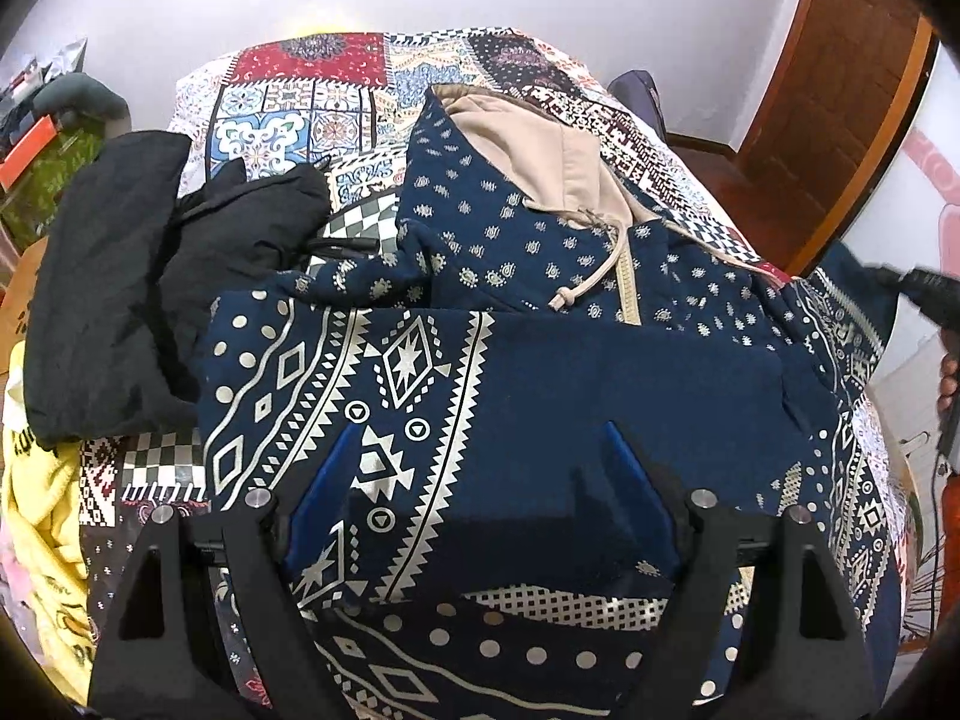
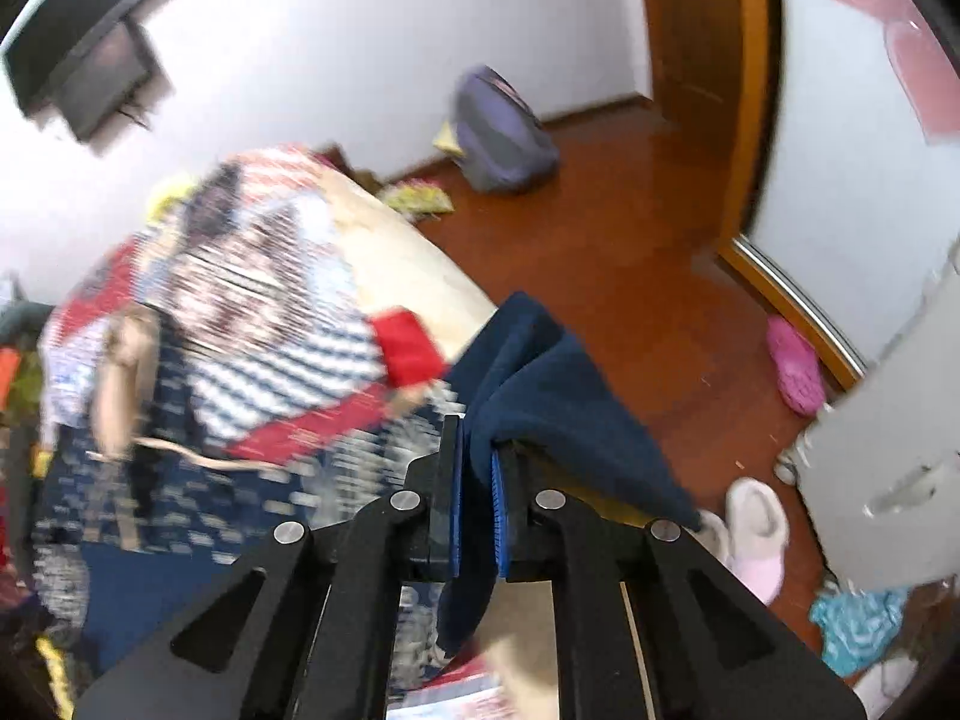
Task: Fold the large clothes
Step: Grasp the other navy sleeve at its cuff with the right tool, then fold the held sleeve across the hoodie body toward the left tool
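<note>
Jaws of my right gripper (image 2: 477, 468) clench the navy hoodie (image 1: 540, 372) (blurred bed beyond); left gripper (image 1: 480, 480) gapes above it.

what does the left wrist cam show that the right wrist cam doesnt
Left wrist only: the navy patterned hoodie spread on the bed, its beige hood and drawstring, a black garment beside it, a yellow garment, and the open left gripper over the fabric without pinching it.

Right wrist only: the right gripper shut on a fold of plain navy cloth, a purple backpack on the wooden floor, a pink slipper and a wall screen.

Both: the patchwork bedspread, white wall and wooden door.
</note>
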A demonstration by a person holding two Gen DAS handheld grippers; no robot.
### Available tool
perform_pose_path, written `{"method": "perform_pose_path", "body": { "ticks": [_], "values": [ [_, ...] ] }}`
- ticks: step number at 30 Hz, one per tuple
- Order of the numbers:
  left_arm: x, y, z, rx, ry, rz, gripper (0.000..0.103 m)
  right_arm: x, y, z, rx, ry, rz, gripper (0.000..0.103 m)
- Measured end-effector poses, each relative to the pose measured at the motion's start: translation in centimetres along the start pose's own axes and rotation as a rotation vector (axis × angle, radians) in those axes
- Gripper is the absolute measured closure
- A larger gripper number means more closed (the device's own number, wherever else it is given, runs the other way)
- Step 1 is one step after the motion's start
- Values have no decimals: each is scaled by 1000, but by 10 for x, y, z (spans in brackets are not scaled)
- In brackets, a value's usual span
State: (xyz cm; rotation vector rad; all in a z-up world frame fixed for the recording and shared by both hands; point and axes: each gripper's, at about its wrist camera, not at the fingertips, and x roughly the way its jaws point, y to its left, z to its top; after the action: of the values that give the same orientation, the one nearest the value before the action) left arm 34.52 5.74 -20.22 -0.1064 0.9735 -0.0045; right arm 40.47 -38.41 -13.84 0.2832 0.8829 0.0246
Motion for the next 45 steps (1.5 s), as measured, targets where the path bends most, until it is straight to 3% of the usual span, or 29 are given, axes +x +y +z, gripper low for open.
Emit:
{"method": "perform_pose_path", "body": {
  "ticks": [5, 10, 15, 20, 26, 31, 35, 39, 41, 45],
  "values": [
    [-15, -2, 0, 9, -27, -2, 21, -46, 45, 9, -75, -84, 128, 96],
    [-27, -4, -2, 14, -45, -8, 21, -66, 102, -1, -204, -102, 225, 96],
    [-33, -1, -7, 10, -46, -14, 21, -51, 150, -34, -323, -25, 282, 96],
    [-38, 6, -14, 4, -44, -14, 21, -8, 176, -73, -369, 126, 294, 96],
    [-36, 13, -21, -7, -27, -11, 21, 28, 184, -114, -378, 295, 256, 93],
    [-31, 13, -26, 3, -17, -6, 21, 34, 182, -134, -406, 398, 229, 91],
    [-26, 9, -29, 12, -6, -9, 21, 22, 174, -138, -409, 446, 248, 81],
    [-22, 5, -29, 11, 1, -19, 21, 1, 169, -133, -409, 403, 254, 77],
    [-22, 3, -28, 10, 1, -23, 21, -13, 159, -124, -387, 342, 245, 71],
    [-21, 0, -26, 8, 0, -28, 21, -30, 134, -100, -306, 188, 136, 55]
  ]
}}
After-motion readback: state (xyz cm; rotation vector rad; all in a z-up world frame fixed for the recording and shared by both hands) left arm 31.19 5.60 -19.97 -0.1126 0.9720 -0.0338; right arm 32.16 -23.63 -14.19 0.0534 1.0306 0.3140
